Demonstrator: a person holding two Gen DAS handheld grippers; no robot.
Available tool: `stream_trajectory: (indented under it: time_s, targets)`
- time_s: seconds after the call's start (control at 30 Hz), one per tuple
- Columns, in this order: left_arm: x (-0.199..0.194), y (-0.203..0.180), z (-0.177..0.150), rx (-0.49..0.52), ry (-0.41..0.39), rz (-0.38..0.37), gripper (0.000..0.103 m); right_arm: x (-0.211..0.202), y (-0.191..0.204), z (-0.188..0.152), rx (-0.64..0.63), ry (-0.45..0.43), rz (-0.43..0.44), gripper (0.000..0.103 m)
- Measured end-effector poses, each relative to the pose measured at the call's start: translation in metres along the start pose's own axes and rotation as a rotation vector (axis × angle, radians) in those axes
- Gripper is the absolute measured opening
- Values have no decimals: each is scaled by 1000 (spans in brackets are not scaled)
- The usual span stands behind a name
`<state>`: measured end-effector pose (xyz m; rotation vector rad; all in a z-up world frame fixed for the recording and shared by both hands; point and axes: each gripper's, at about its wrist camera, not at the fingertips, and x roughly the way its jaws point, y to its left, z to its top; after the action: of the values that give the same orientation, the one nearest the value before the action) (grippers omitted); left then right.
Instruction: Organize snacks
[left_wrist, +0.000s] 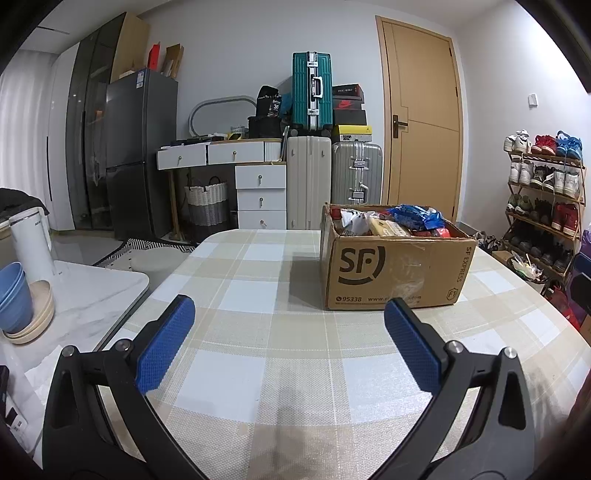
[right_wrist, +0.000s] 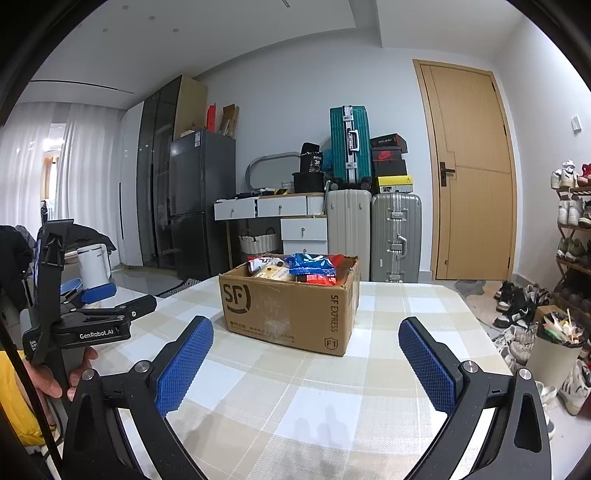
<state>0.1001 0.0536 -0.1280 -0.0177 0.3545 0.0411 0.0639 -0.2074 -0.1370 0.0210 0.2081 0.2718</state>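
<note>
Both wrist views, one instant. We hold the left gripper (left_wrist: 290, 314) and the right gripper (right_wrist: 306, 336) low over the checked tablecloth (left_wrist: 258, 369), each with its blue pads spread wide and nothing between them.

Task's things: the snack packets (left_wrist: 413, 216) lie heaped inside the open cardboard box (left_wrist: 391, 273), which stands on the far half of the table. A blue packet (right_wrist: 312, 264) sits topmost, with red, white and yellowish wrappers beside and under it. We see no packet on the cloth outside the box in either view.

Relation for any coming reach: from the left gripper the box lies ahead and to the right, a printed face turned toward us. From the right gripper it lies ahead and slightly left, a corner edge toward us. The box's long axis seems to run across the left view, though the fisheye bends it enough that we hedge on this. The box looks nearer in the left view; neither gripper touches it.

Stage: packets gathered in the box would fit snacks already sorted into it, or a stock waiting to be taken out and arranged. These frames do not settle which.

A hand (right_wrist: 48, 380) grips the left tool's handle, seen at the right view's left edge.
</note>
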Motion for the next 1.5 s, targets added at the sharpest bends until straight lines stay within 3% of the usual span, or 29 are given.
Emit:
stream_trajectory:
  time_s: [1.5]
  targets:
    - [-8, 1, -3, 2, 13, -6, 103, -1, 2, -5, 9, -16, 9, 102]
